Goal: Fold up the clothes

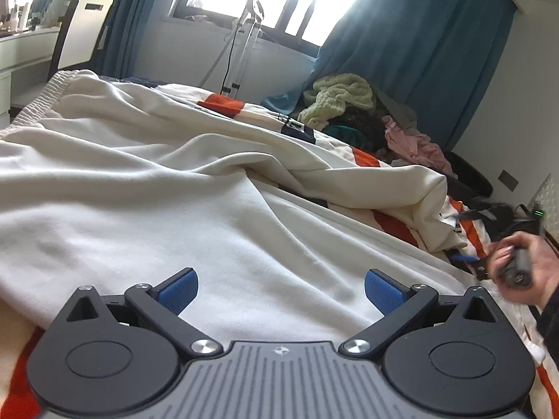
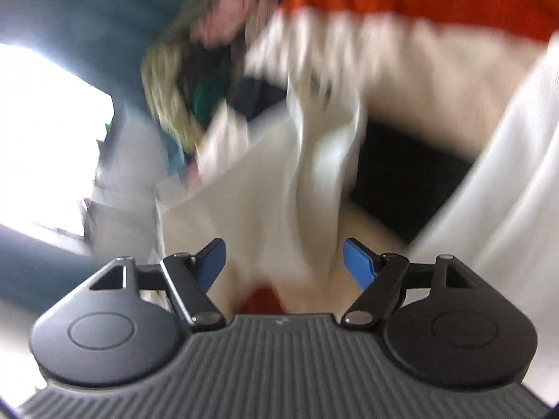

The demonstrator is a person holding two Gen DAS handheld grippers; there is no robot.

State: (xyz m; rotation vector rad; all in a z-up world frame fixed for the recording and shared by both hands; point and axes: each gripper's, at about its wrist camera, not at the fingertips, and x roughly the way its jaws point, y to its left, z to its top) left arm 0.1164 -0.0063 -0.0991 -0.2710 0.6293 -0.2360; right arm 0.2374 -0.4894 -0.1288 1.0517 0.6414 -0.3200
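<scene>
The cream garment (image 1: 174, 181) lies spread and creased across the bed. Left claw (image 1: 281, 291) hovers over it, wide open and empty. Right claw (image 2: 283, 262), also parted and empty, faces a blurred fold at the bed's edge. Judged step: seeking an edge to grip.

We are seeing open room between the spread pads of the left claw (image 1: 281, 291), above the flat cream garment (image 1: 174, 202). A raised fold (image 1: 401, 188) and a heaped clothes pile (image 1: 353, 111) are blocking the right side.
</scene>
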